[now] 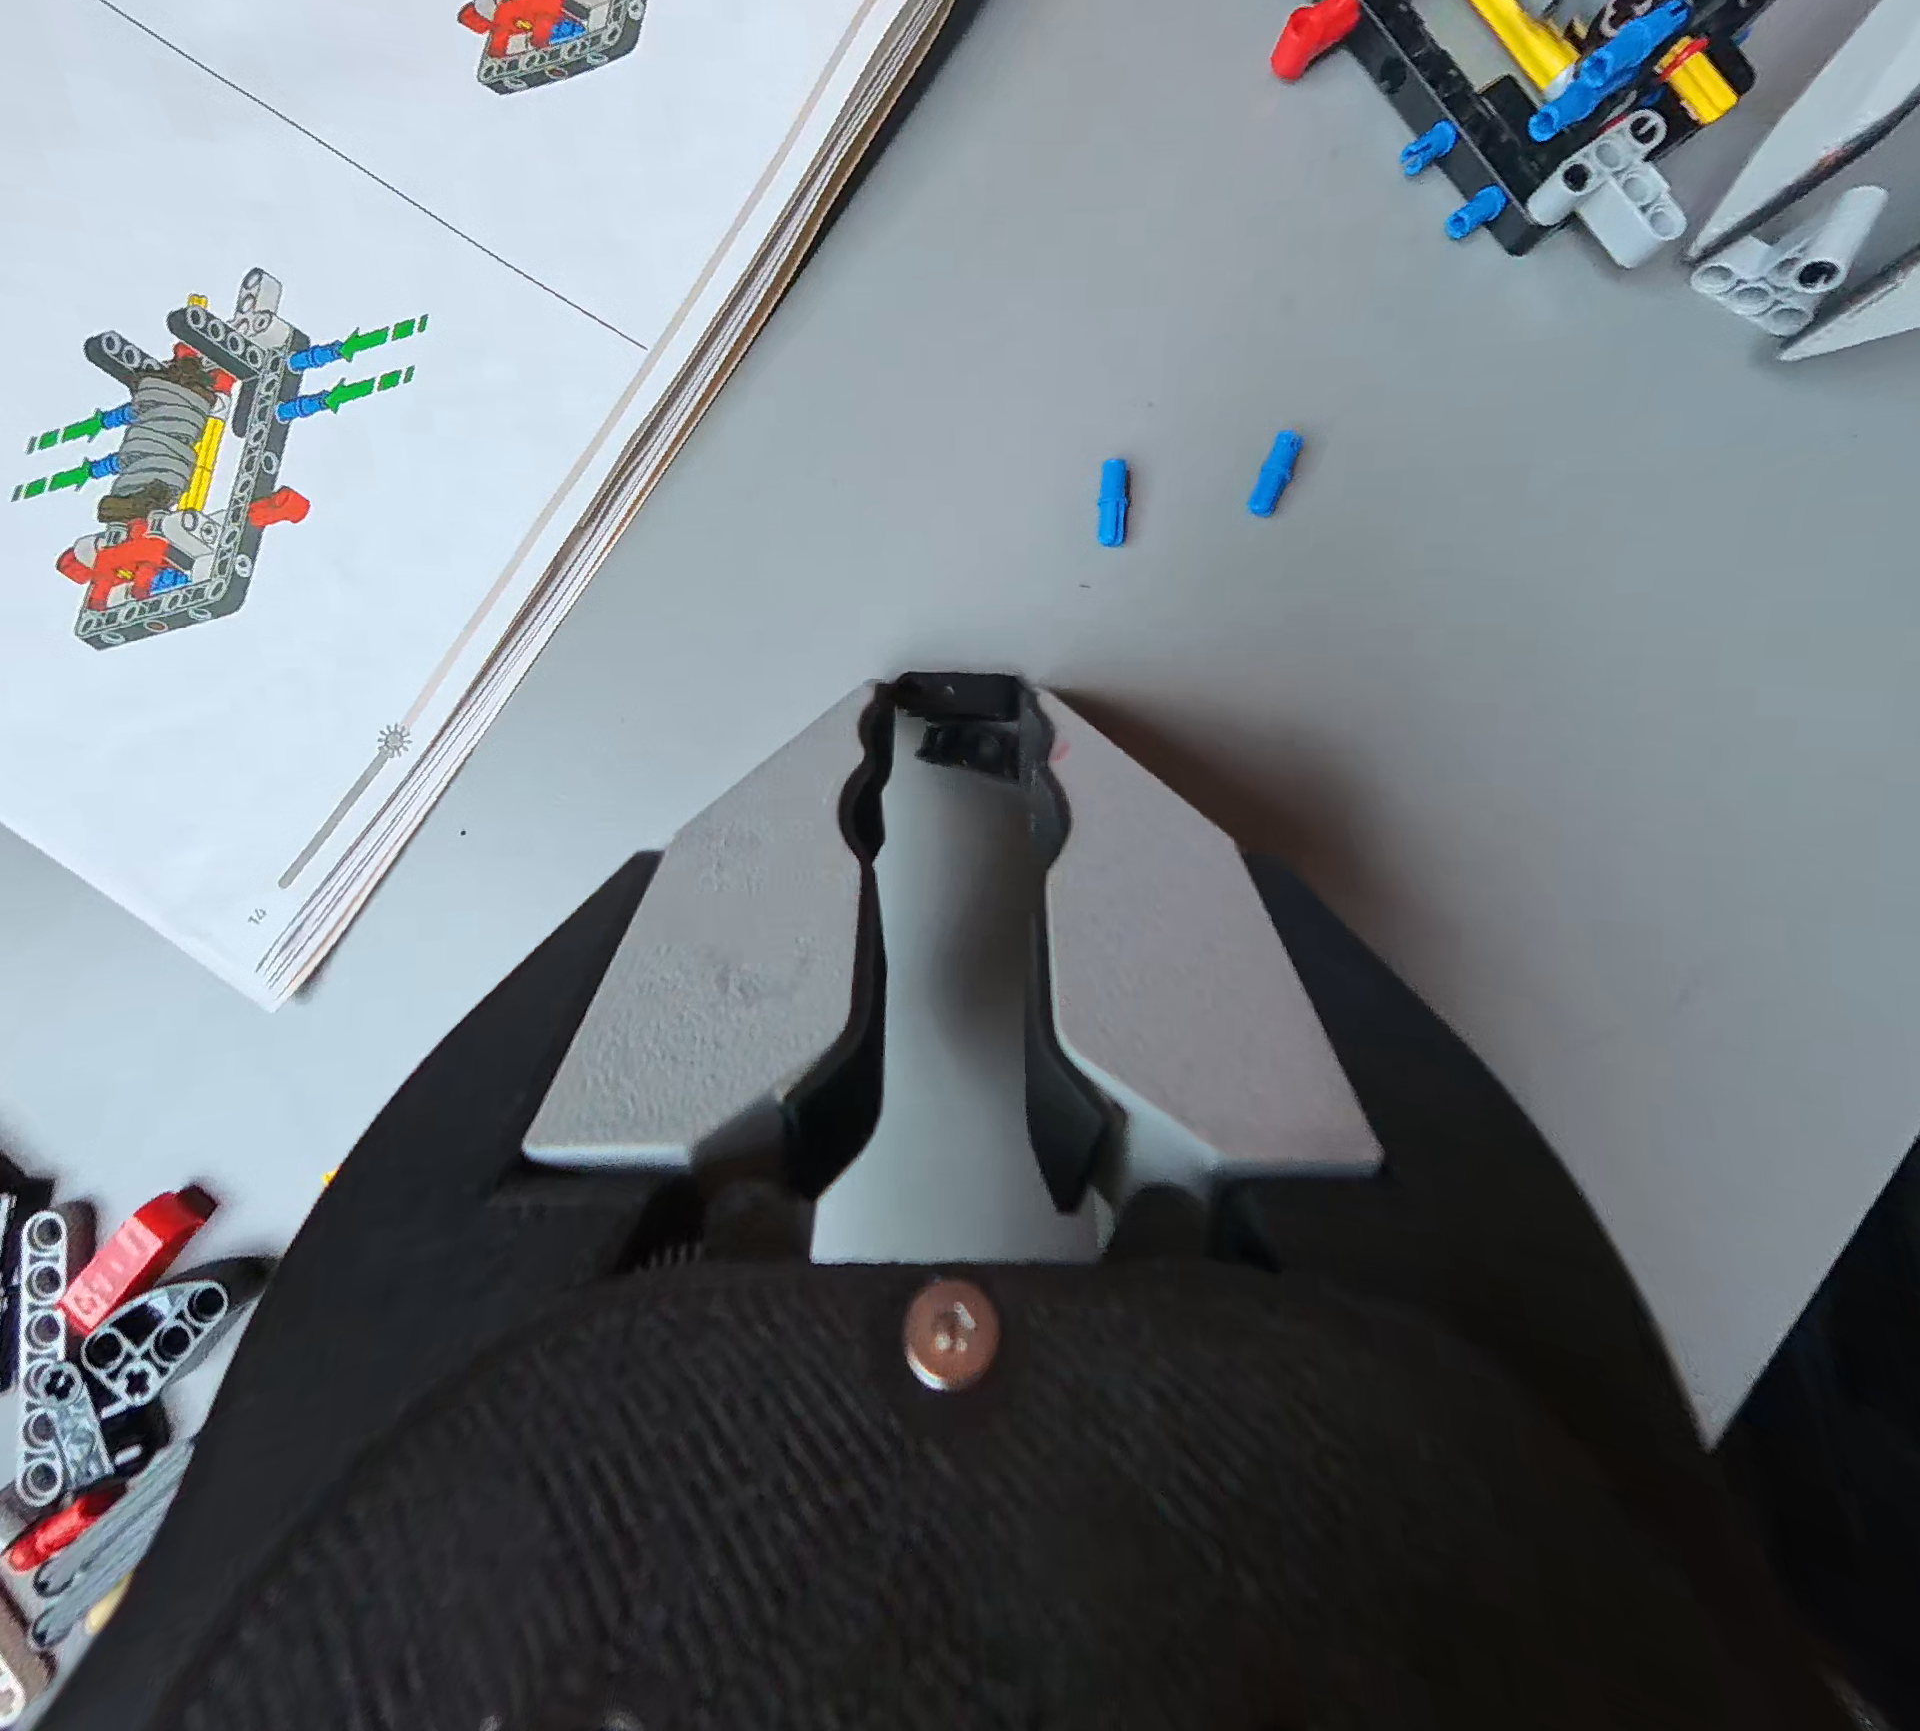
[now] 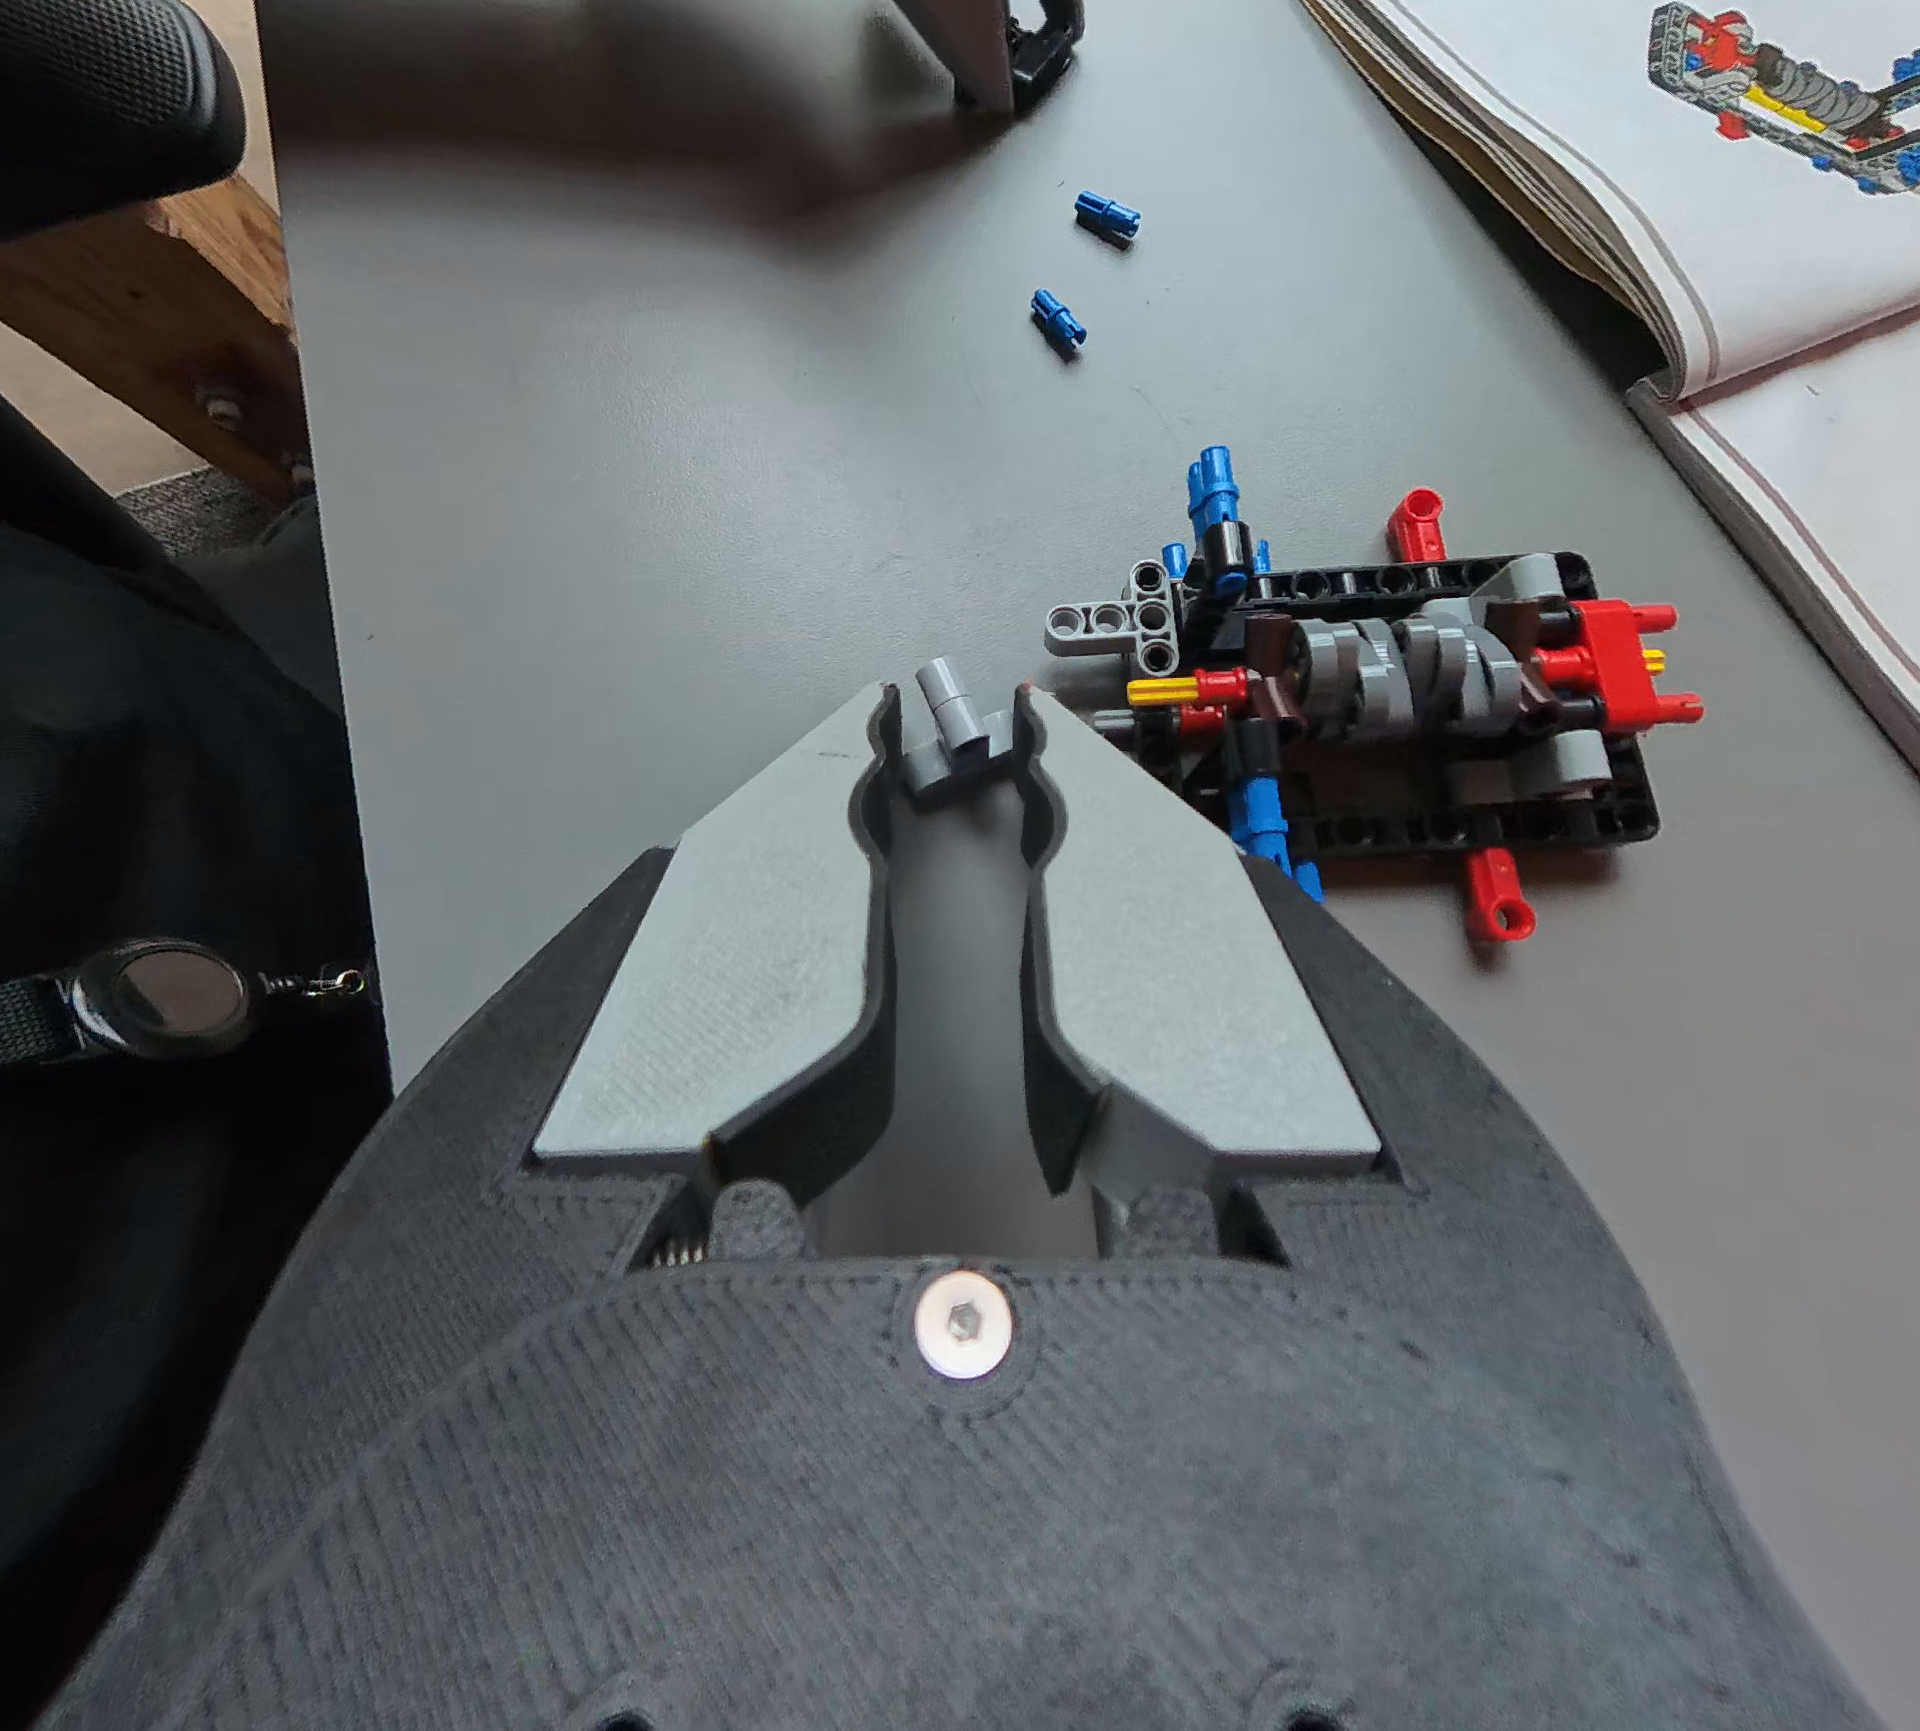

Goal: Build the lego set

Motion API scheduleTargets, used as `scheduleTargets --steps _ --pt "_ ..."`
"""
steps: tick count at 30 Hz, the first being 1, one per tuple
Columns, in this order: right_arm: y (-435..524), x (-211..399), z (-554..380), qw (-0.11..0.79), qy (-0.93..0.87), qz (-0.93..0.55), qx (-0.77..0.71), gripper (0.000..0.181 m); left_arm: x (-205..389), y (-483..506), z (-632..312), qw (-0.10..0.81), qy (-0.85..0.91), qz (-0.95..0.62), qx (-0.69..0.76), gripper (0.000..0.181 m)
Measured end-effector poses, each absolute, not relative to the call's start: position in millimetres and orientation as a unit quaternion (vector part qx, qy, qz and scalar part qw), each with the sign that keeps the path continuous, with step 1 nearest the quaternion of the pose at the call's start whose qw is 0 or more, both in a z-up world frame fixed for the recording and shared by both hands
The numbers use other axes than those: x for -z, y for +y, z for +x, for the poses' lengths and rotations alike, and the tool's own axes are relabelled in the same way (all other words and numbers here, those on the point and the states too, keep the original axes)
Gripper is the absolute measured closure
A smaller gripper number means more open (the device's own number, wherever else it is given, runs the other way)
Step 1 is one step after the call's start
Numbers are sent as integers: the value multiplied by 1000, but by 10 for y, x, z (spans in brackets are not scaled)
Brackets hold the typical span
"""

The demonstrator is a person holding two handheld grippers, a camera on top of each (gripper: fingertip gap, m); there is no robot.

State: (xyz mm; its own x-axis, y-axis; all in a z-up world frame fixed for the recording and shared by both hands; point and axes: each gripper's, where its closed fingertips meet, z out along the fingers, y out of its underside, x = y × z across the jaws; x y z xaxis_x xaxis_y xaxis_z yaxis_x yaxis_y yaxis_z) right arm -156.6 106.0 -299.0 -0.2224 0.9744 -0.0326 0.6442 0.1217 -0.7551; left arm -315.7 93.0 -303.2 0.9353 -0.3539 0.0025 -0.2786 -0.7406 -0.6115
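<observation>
Loose parts pile point(image 1: 94, 1349) only in L view; L gripper point(image 1: 961, 694) clamps black piece point(image 1: 961, 725), R gripper point(image 2: 951, 705) grey connector point(image 2: 951, 725).

Printed step and page numbers on open instruction booklet point(image 1: 436, 154).

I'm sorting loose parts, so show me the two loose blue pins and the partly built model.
Nearer blue pin point(image 1: 1112, 502), left wrist view, mid-shaft.
Farther blue pin point(image 1: 1274, 473), left wrist view, mid-shaft.
Partly built model point(image 2: 1392, 671), right wrist view, grey central drum.

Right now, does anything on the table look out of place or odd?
Nothing stands out. Two blue pins lie loose on the table, apart from the assembly. The left tongs grip a black piece, the right tongs a grey connector.
</observation>
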Motion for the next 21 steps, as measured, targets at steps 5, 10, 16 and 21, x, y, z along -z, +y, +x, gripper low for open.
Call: scheduleTargets --steps 5,10,16,21 --pt "1059 2984 -1535 245 -706 -571 -338 163 3029 946 -3144 317 184 -929 55 160" --pt "1063 2975 -1518 244 -704 -572 -343 162 2956 930 -3014 334 214 -918 30 160" --pt "1052 2982 -1516 242 -705 -571 -344 162 2667 867 -2471 408 304 -860 41 160" --pt "1052 2973 -1515 235 -702 -573 -352 162 2779 766 -2131 420 368 -828 52 160"
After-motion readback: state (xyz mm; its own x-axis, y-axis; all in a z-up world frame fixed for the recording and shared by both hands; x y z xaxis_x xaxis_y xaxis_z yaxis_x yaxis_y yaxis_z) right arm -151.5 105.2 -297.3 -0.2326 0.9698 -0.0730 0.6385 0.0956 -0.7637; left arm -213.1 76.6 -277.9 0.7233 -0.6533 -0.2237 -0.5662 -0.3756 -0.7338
